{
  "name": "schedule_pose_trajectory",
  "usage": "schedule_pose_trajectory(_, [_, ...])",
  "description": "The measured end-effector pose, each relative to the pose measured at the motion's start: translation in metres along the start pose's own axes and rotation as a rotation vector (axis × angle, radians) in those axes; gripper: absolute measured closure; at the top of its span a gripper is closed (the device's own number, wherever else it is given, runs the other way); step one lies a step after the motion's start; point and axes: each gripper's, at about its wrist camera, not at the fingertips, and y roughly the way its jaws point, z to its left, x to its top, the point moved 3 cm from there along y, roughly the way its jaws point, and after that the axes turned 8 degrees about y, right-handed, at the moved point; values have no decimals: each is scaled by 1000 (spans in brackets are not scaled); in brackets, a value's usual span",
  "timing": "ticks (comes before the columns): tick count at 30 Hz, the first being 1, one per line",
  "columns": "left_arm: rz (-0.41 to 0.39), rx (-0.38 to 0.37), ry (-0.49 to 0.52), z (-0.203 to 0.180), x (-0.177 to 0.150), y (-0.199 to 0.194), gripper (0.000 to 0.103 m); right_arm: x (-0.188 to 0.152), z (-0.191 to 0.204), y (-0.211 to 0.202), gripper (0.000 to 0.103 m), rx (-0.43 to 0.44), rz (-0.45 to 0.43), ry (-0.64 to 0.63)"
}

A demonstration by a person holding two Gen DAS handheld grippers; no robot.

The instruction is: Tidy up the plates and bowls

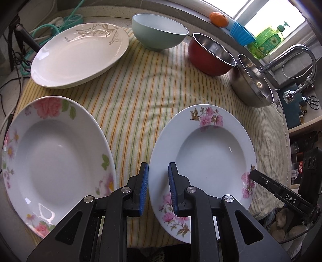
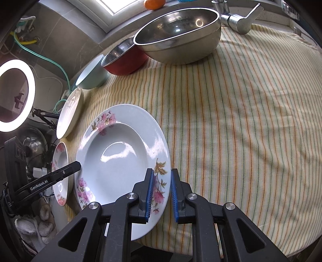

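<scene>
A white deep plate with pink flowers hangs just over the striped cloth near its front edge, held from both sides. My left gripper is shut on its left rim. My right gripper is shut on its right rim. Each view shows the other gripper's black finger at the opposite rim. A rose-patterned deep plate lies to the left. Behind stand a cream plate with grey leaves, a pale green bowl, a red bowl and a steel bowl.
The striped cloth covers the counter. A faucet rises beyond the steel bowl. On the window ledge are an orange, a blue ribbed cup and a green soap bottle. Cables and a ring light sit at the left.
</scene>
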Motion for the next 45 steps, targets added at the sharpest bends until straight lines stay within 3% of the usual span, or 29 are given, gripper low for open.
schedule_pose_trajectory(26, [0,11,10,-4,-2,2,85,-5,4,4,88,-21,3,-9])
schedule_pose_trajectory(39, [-63,32,17,-6,3,-16,85,-3,5,-10,88,-59,-40,-36])
schedule_pose_trajectory(45, [-88,24,-5,0,2,-26,85,-2,8,-19,82,-66,-69,-40])
